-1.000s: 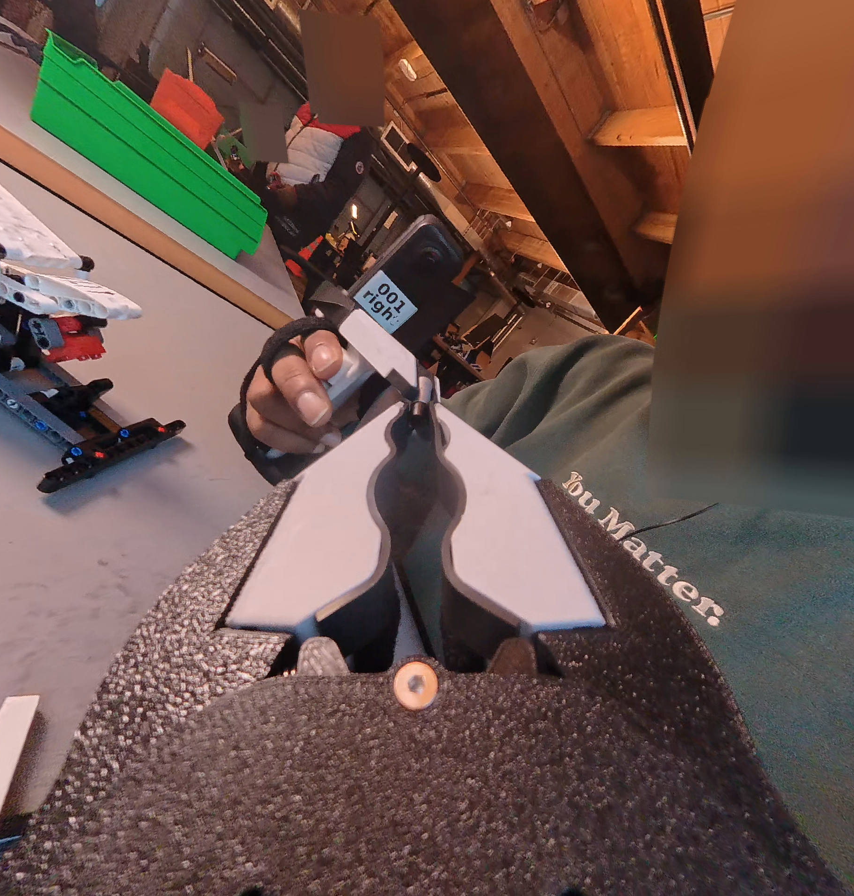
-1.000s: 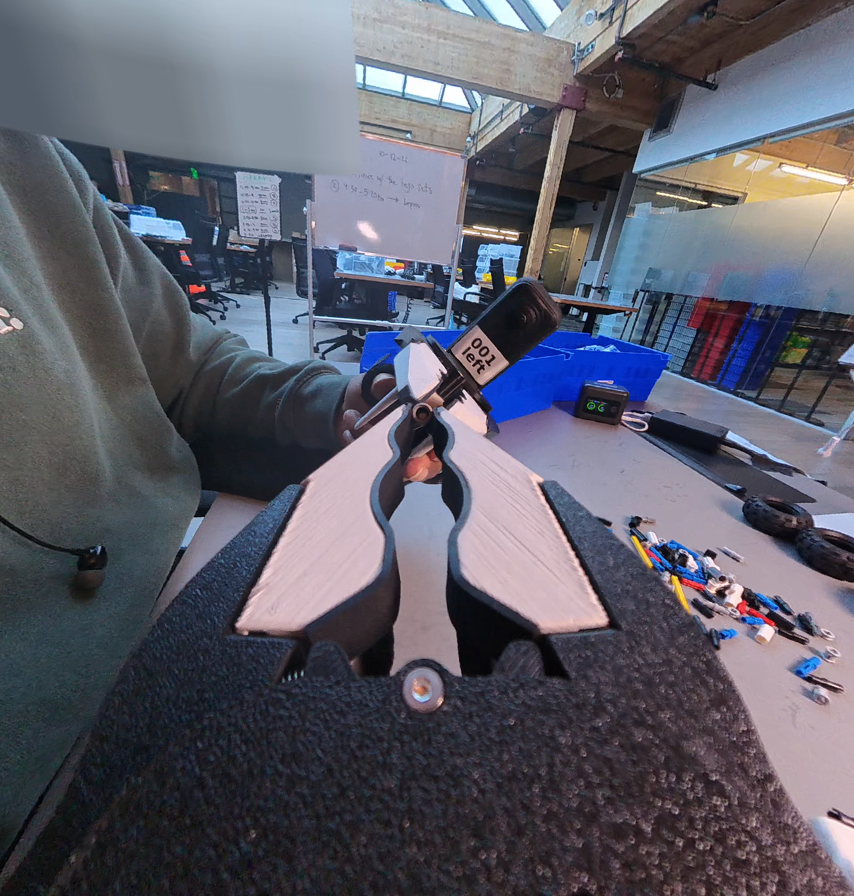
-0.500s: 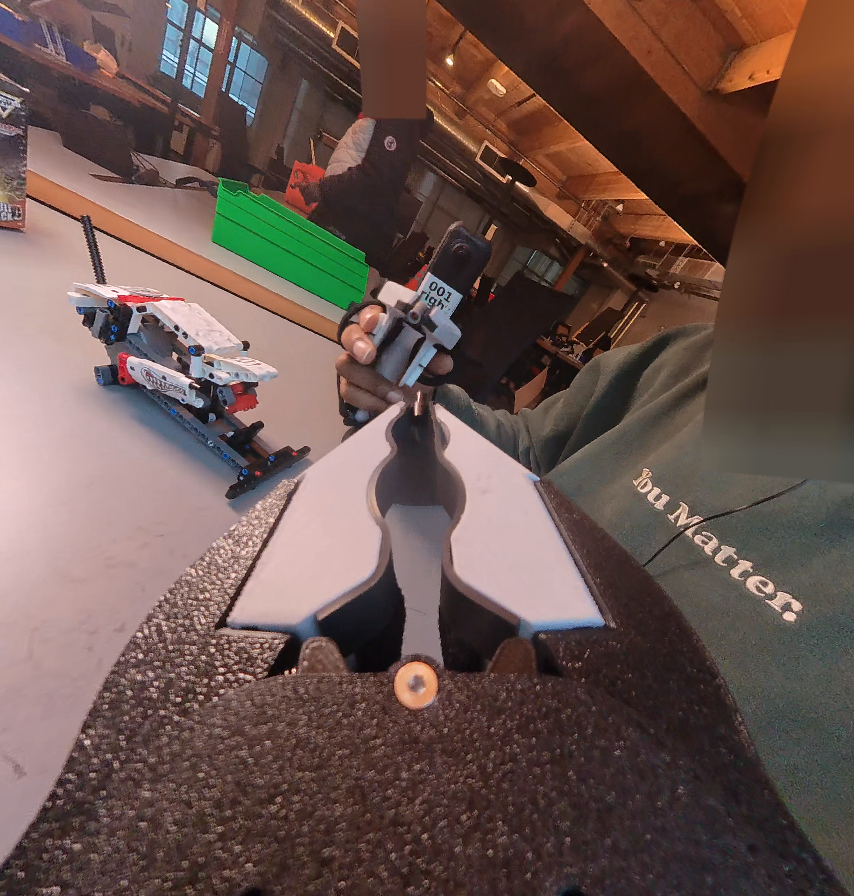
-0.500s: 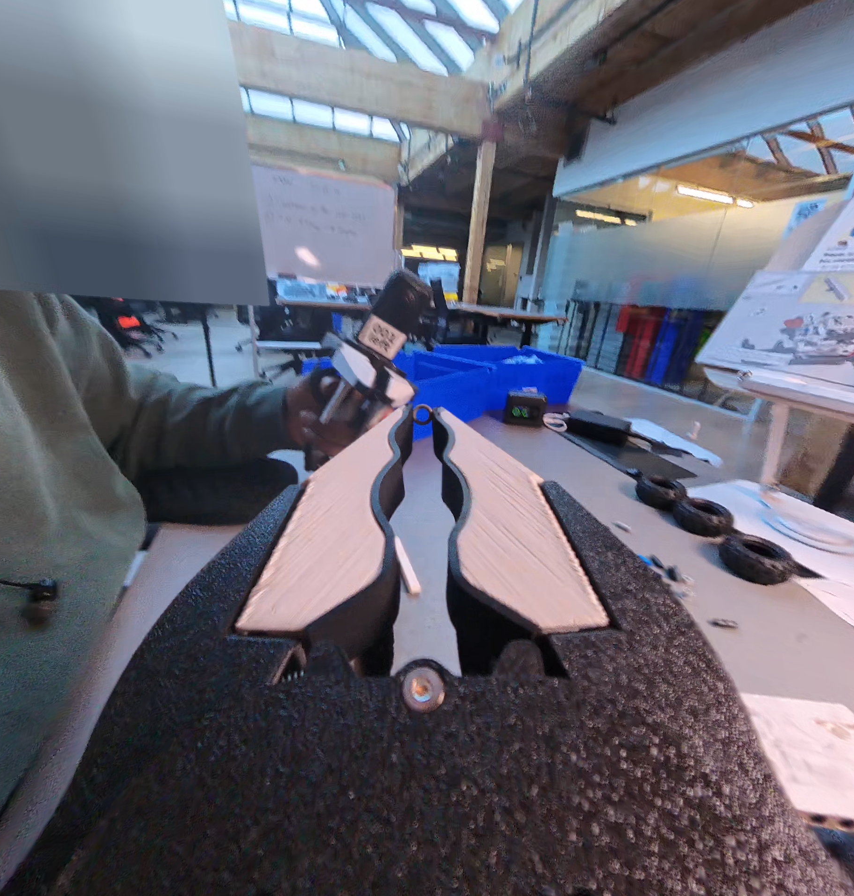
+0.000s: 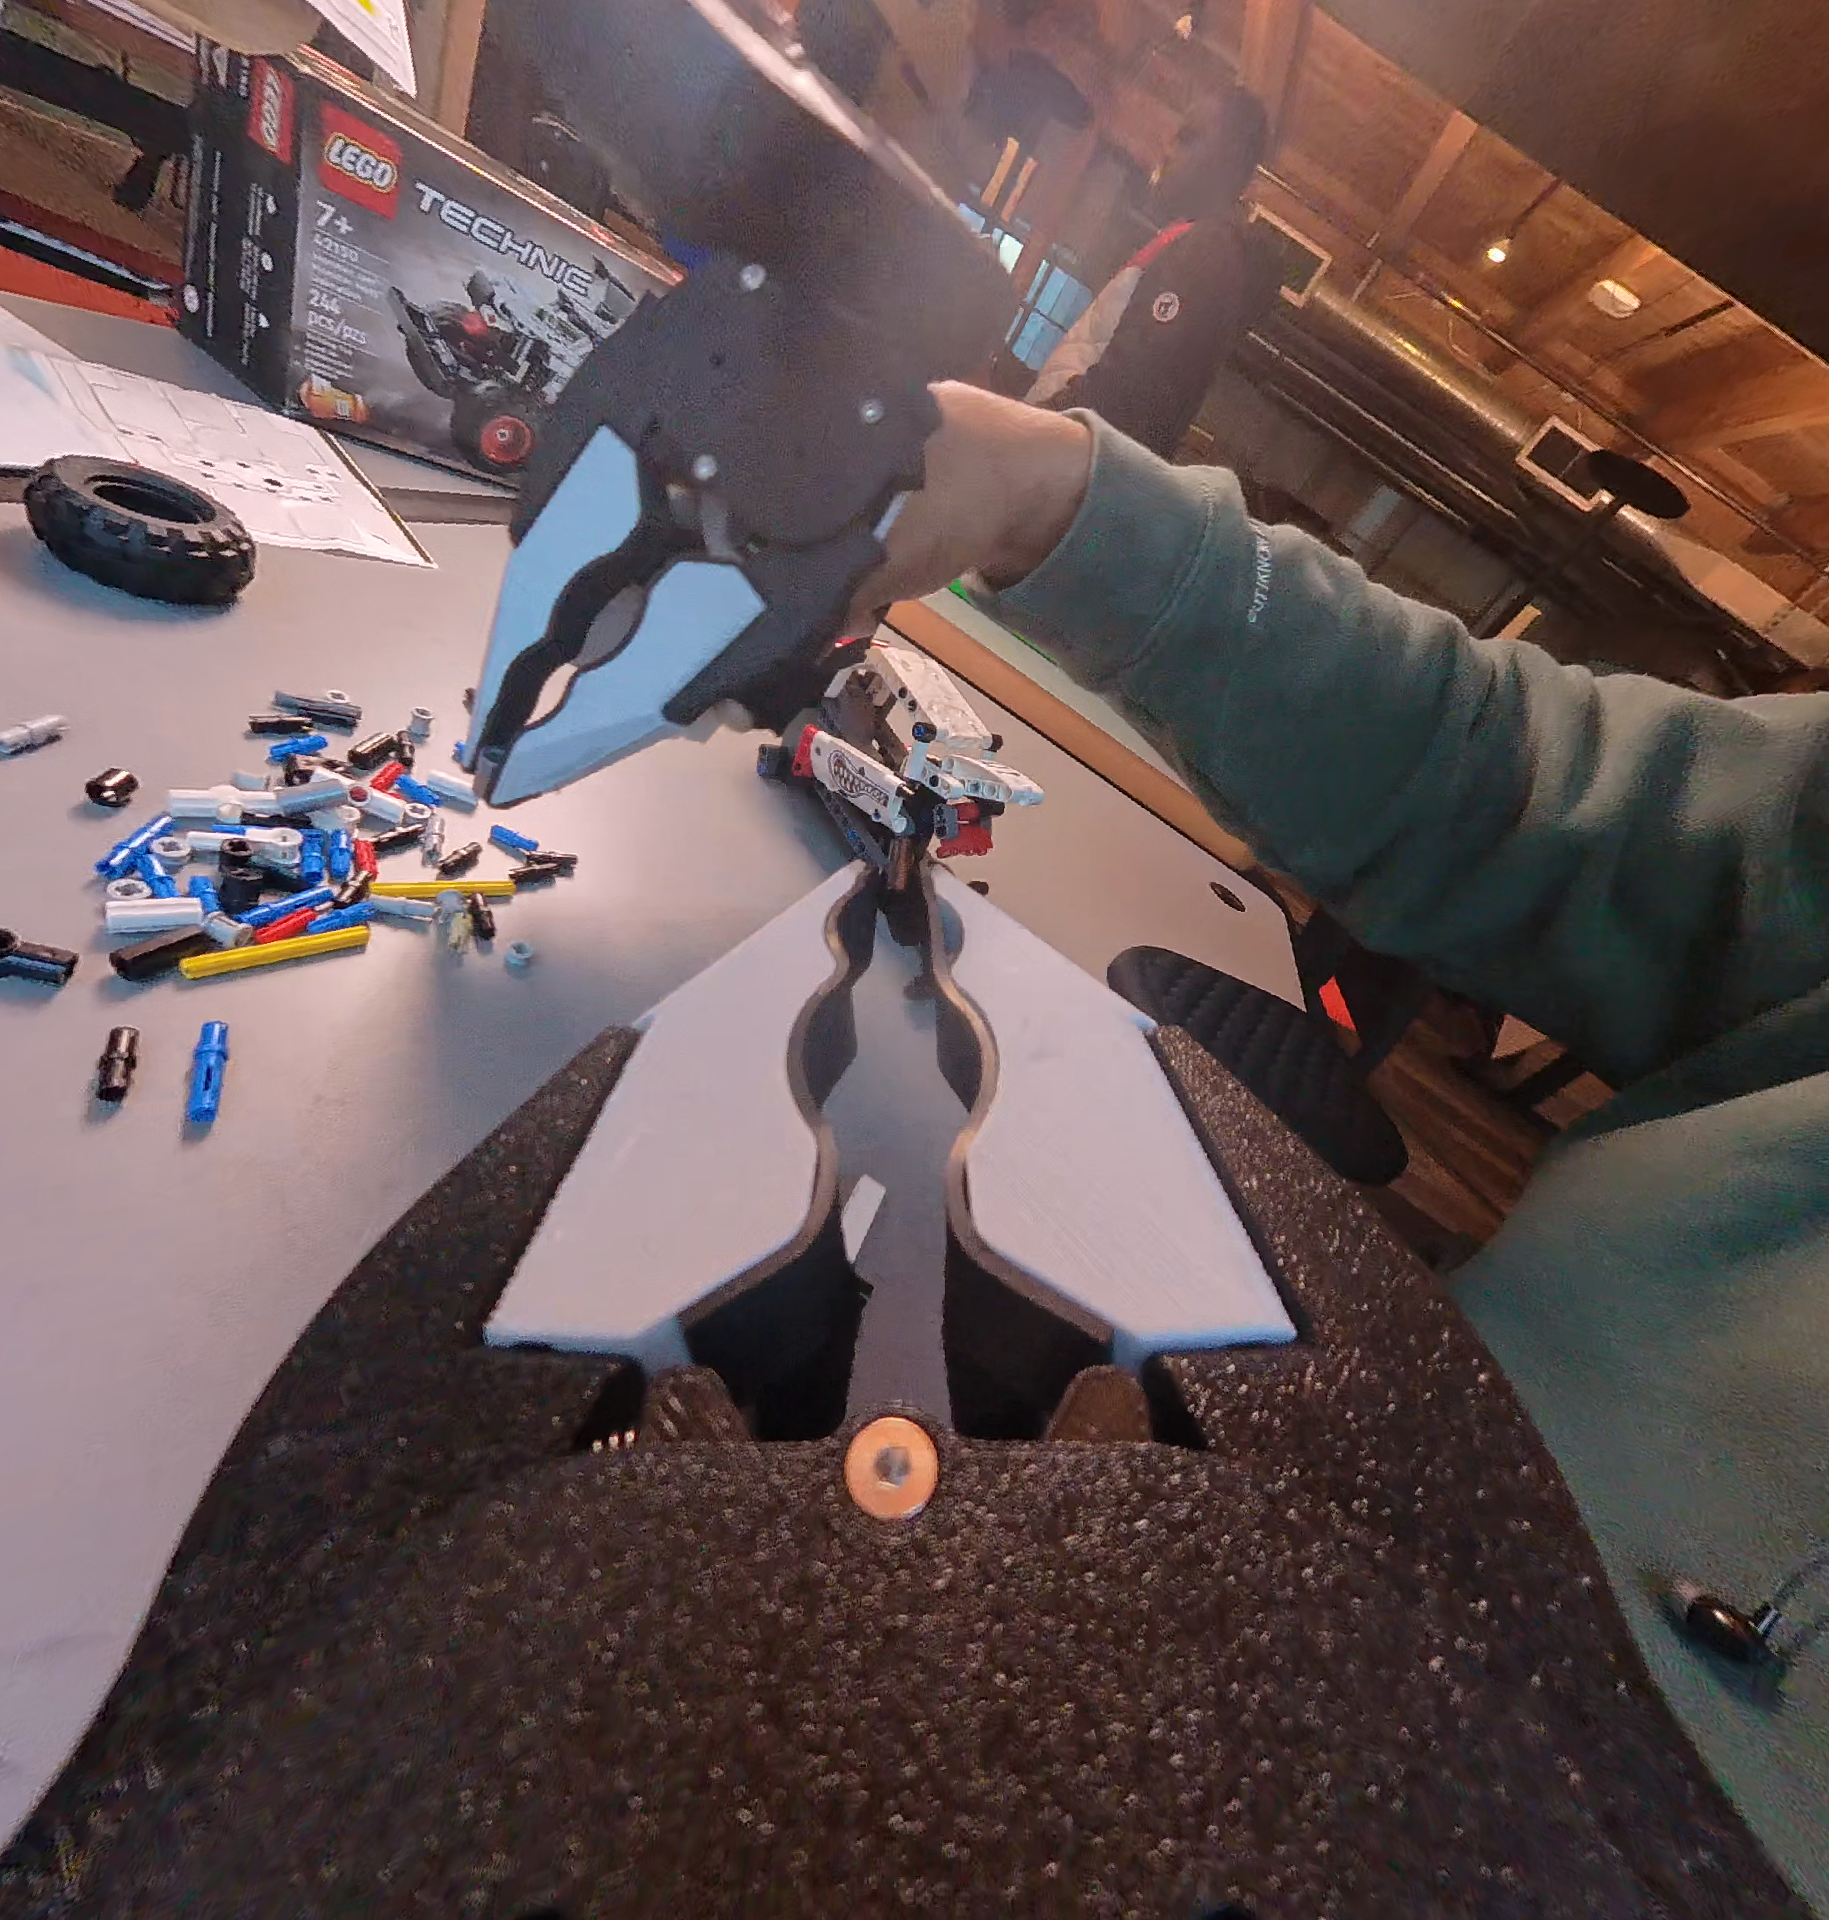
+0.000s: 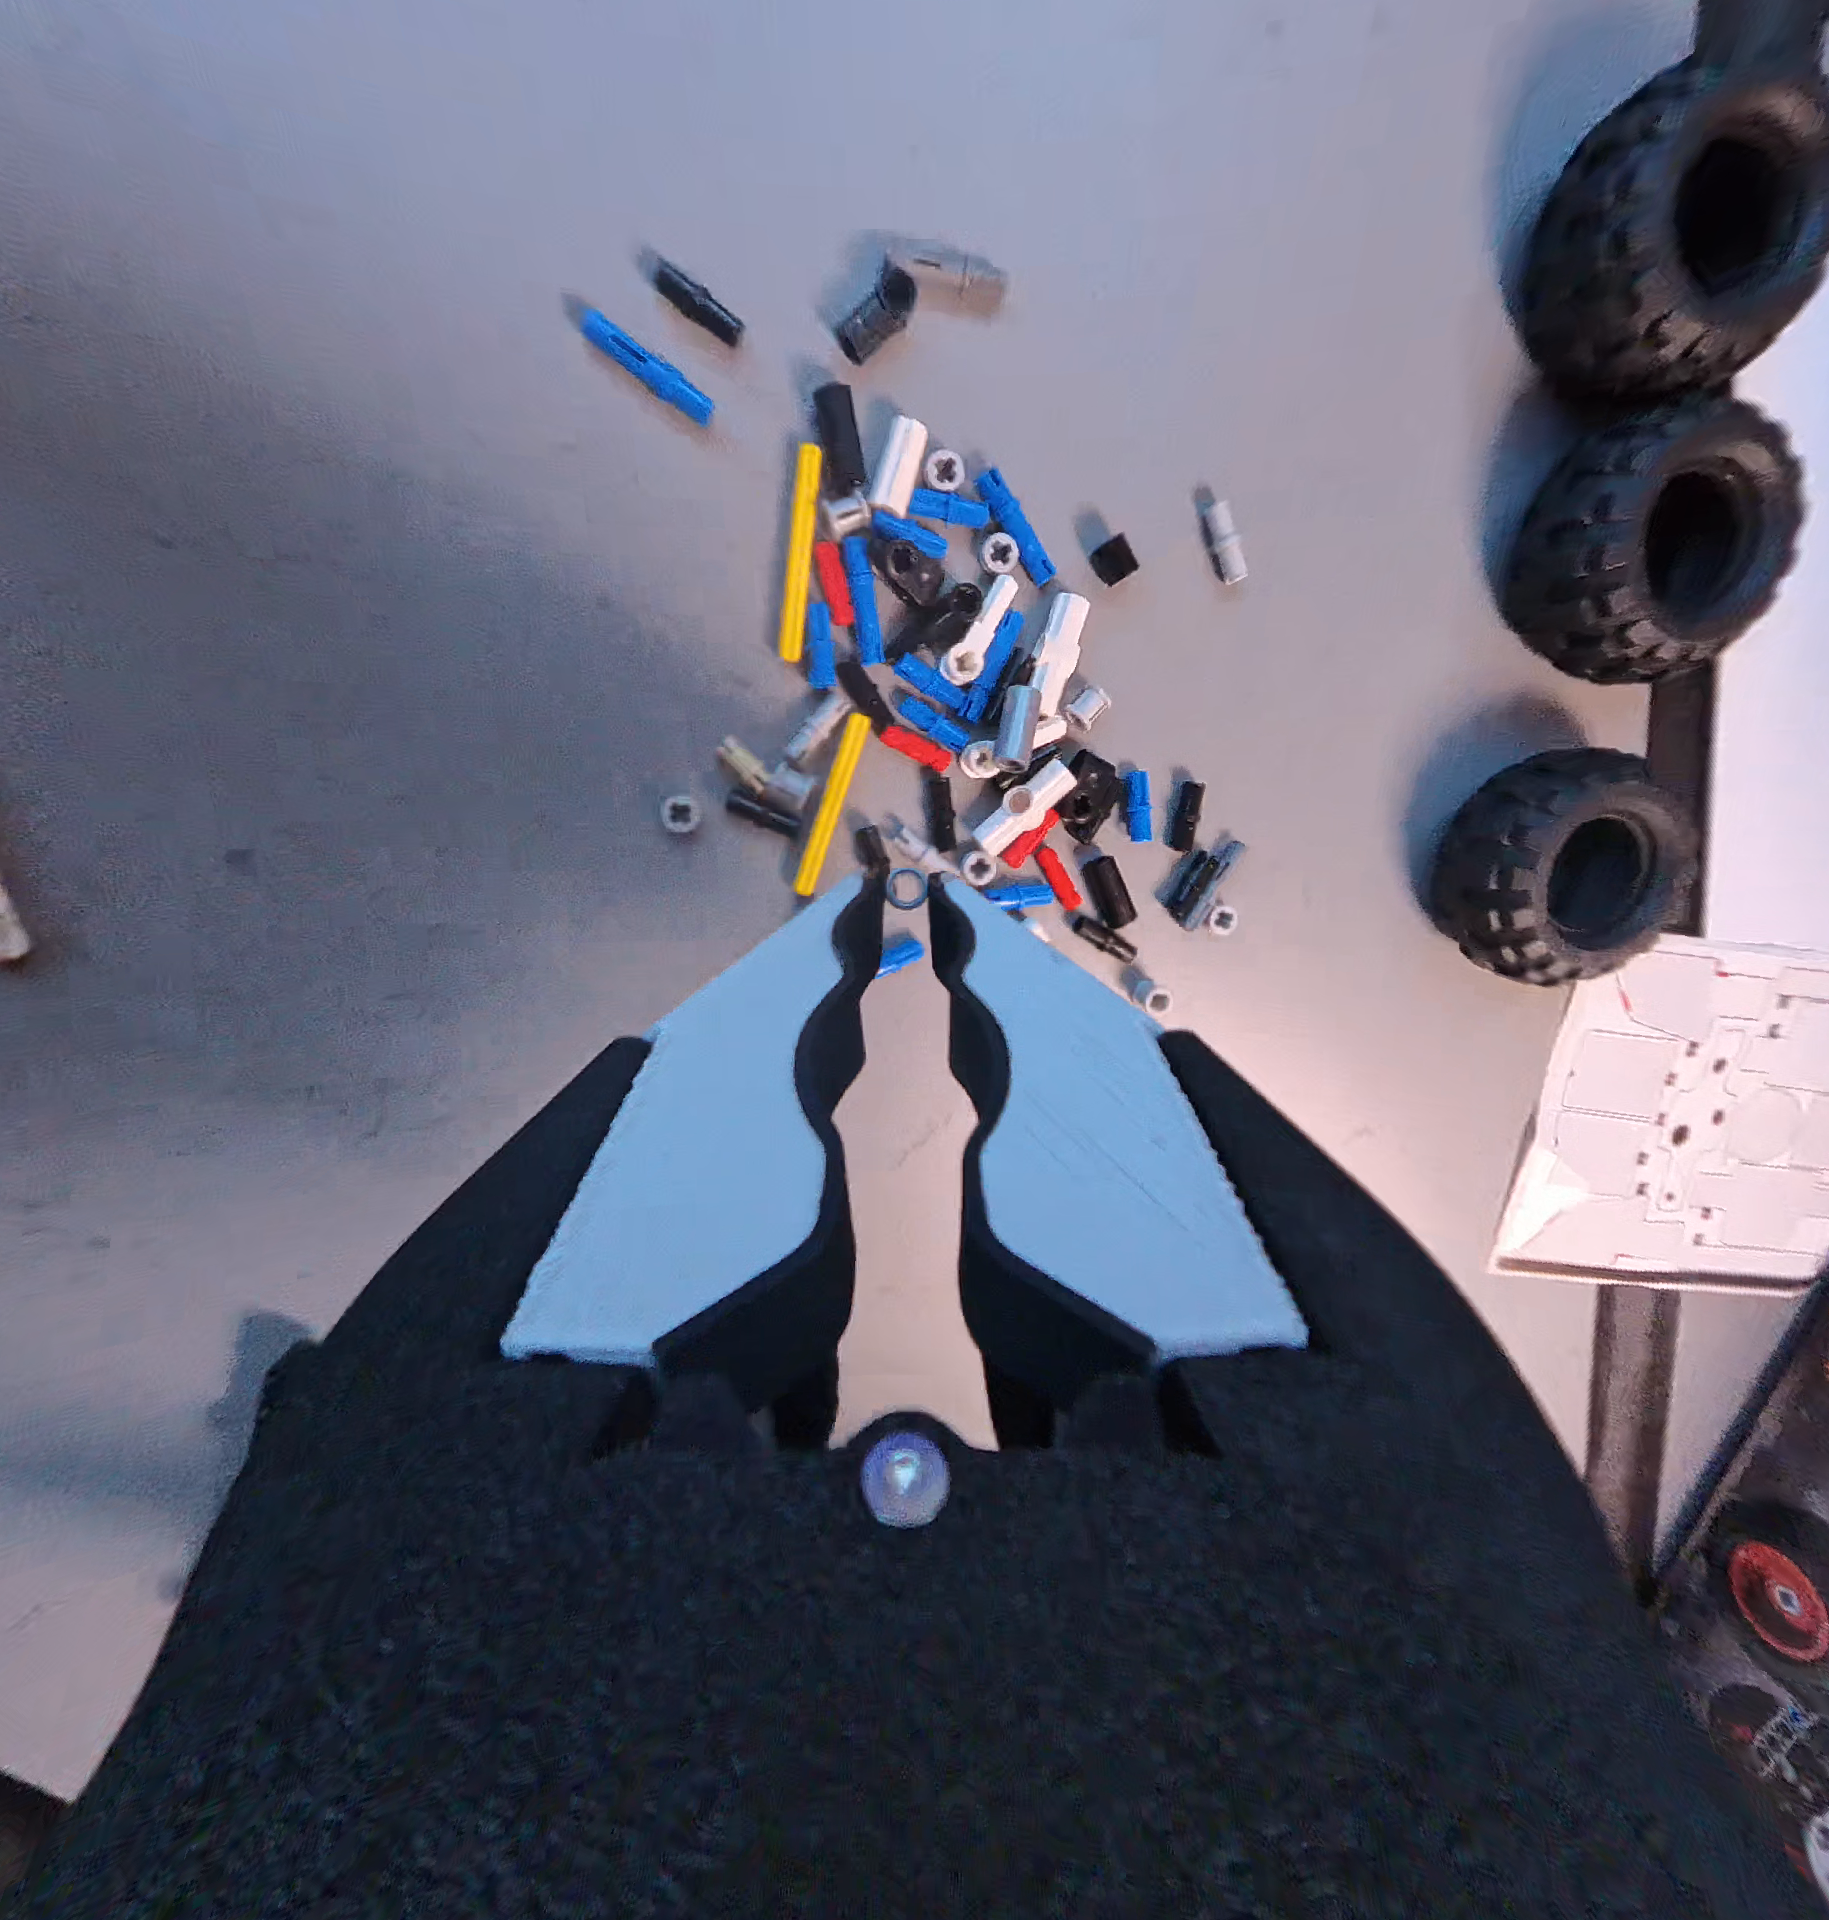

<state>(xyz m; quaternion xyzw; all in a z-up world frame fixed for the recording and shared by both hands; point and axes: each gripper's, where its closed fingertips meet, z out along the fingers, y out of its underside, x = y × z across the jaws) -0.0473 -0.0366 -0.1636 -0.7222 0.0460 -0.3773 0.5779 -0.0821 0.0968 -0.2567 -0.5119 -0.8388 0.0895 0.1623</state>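
Right gripper pinches a small grey ring at its tips, directly over the near edge of the loose-parts pile on the grey table. Left gripper is pressed onto a small dark piece. Beyond stand the part-built model and three black tyres along the table's right edge.

Right gripper is pointing down, fingertips nearly closed on a small ring. Left gripper is pointing forward, tips pinching a small dark piece.

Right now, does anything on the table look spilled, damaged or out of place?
Nothing looks damaged. Small building pins lie in a loose scatter beside three upright tyres, with the right gripper above them holding a small ring.
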